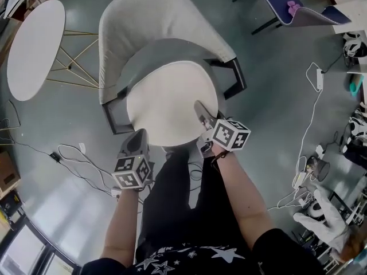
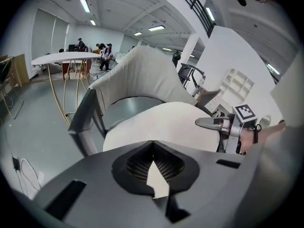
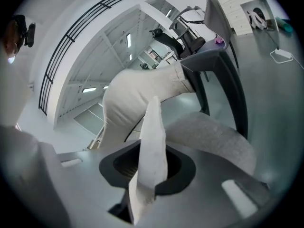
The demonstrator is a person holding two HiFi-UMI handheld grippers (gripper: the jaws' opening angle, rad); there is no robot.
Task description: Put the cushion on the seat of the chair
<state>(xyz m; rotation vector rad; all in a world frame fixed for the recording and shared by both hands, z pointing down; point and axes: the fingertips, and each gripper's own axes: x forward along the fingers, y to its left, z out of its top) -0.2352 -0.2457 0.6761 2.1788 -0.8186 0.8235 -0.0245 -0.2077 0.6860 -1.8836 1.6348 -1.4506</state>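
We stand over a grey floor [image 1: 275, 85]. On it is the chair [image 1: 149, 22], its pale upholstered back curving round the far side and its dark frame showing at both sides. To the left of the chair, apart from it, stands an oval white table [image 1: 34, 47] on thin gold legs.

The grey seat [image 1: 155, 50] shows only as a crescent just under the back. The rest of it is covered by the cushion [image 1: 169, 102], a white pad that is close to round, so we cannot give it a clear long axis. It lies broad face up. Its far edge points to the chair back and its near edge points to us, reaching out past the front of the seat. We cannot tell whether its underside touches the seat.

We hold the cushion by that near part. The left gripper [image 1: 136, 139] is at its near left edge, and in the left gripper view the jaws are pressed together on a thin lip of the white fabric. The right gripper [image 1: 202, 112] is at the right edge, and in the right gripper view its jaws pinch the rim, which stands edge-on between them.

Thin cables [image 1: 74, 153] trail over the floor, left of the left gripper.
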